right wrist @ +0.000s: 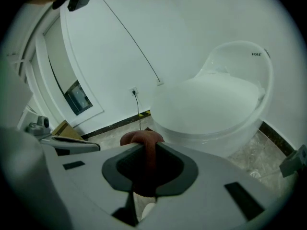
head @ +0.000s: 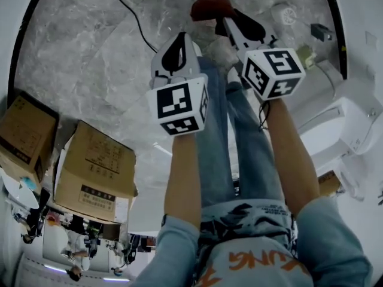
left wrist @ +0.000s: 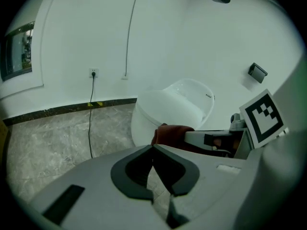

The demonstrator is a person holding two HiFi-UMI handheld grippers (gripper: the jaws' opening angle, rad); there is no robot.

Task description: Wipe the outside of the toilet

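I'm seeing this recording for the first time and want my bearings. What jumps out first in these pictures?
The dark red cloth pinched in the right gripper stands out, held in front of the white toilet that fills that gripper's view. The left gripper is shut on nothing. Two cardboard boxes sit on the marble floor at the head view's left.
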